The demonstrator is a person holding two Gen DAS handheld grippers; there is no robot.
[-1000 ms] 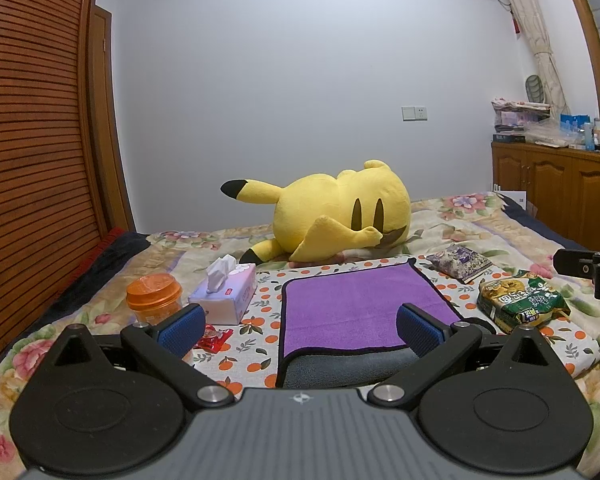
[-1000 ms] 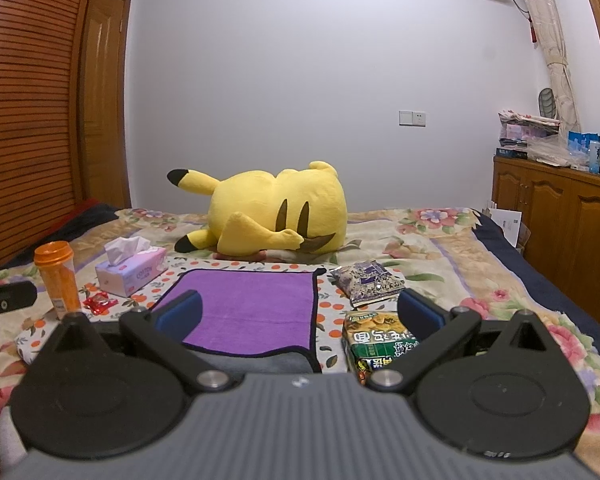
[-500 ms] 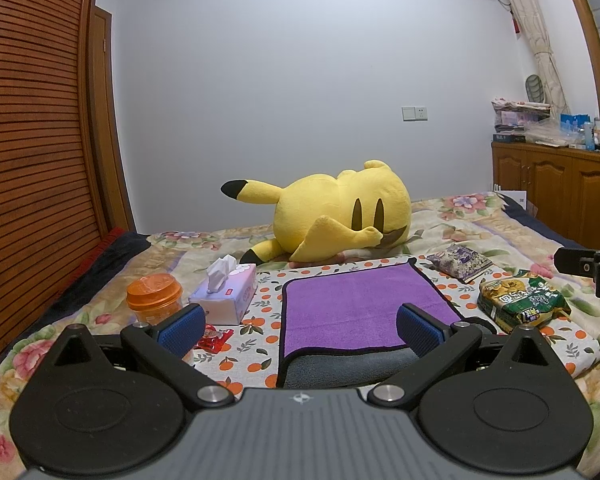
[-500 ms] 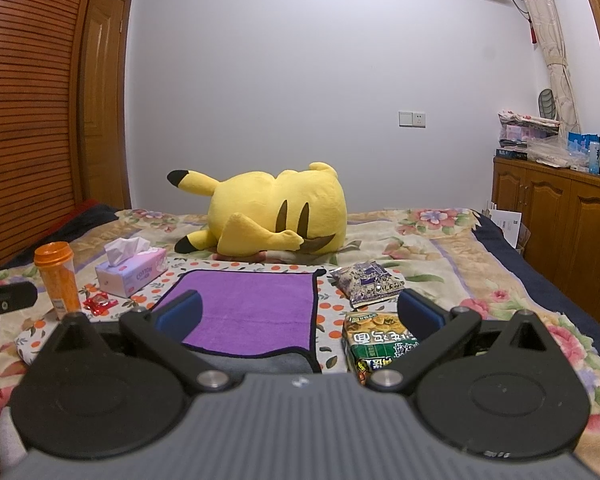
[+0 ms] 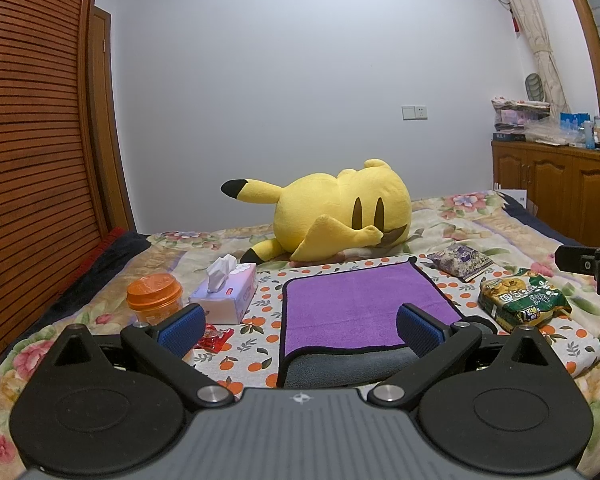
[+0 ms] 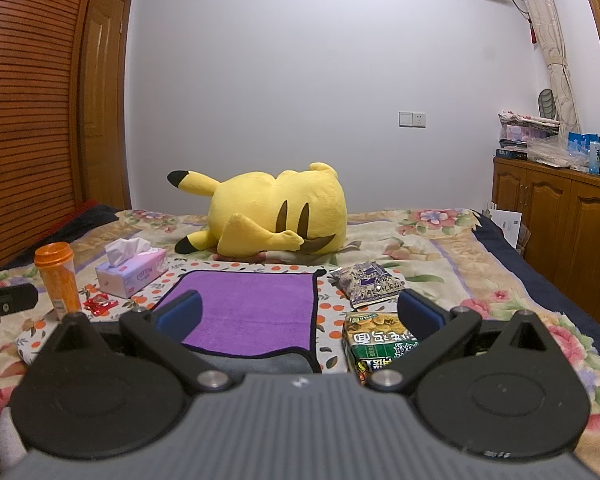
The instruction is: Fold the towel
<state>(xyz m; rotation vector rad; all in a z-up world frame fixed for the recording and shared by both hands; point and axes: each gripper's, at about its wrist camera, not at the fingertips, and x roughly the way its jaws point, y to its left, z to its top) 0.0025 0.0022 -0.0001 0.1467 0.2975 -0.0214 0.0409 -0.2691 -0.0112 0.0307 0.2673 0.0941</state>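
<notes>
A purple towel (image 5: 356,304) with a black hem and a grey underside lies flat on an orange-dotted cloth on the bed; its near edge is turned up, grey side showing. It also shows in the right wrist view (image 6: 252,312). My left gripper (image 5: 300,326) is open and empty, hovering just before the towel's near edge. My right gripper (image 6: 300,314) is open and empty, before the towel's near right corner. Each gripper shows at the edge of the other's view.
A yellow plush toy (image 5: 340,220) lies behind the towel. An orange-lidded jar (image 5: 154,298), a tissue box (image 5: 228,296) and a red wrapper (image 5: 214,338) sit left. A green snack bag (image 5: 524,300) and a purple packet (image 5: 462,260) sit right. Wooden cabinets (image 6: 560,220) stand far right.
</notes>
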